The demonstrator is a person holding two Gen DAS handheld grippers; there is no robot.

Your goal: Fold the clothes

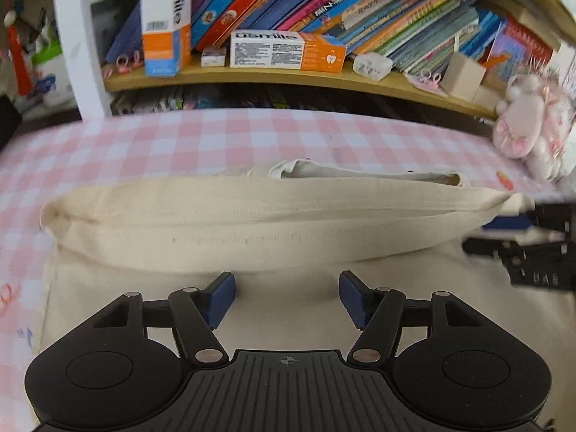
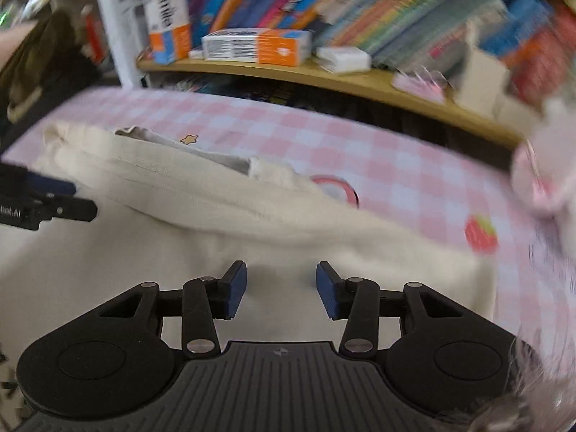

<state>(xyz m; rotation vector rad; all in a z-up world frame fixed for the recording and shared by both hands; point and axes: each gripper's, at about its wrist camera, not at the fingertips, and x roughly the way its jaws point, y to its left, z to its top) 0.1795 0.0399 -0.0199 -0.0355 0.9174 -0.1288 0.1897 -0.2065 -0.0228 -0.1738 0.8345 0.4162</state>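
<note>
A cream garment [image 1: 252,216] lies on the pink checked cloth [image 1: 216,136], its far part folded over into a long thick band. My left gripper [image 1: 286,284] hovers over the garment's near part, open, nothing between its blue pads. My right gripper [image 1: 504,234] shows blurred at the band's right end. In the right wrist view the right gripper [image 2: 281,277] is open over the same cream garment [image 2: 216,198], with empty jaws. The left gripper [image 2: 72,198] pokes in from the left edge.
A wooden shelf [image 1: 288,77] crammed with books and toothpaste boxes [image 1: 288,50] runs behind the bed. A pink plush toy [image 1: 529,126] sits at the far right. Strawberry print [image 2: 480,235] marks the checked cloth [image 2: 360,144] right of the garment.
</note>
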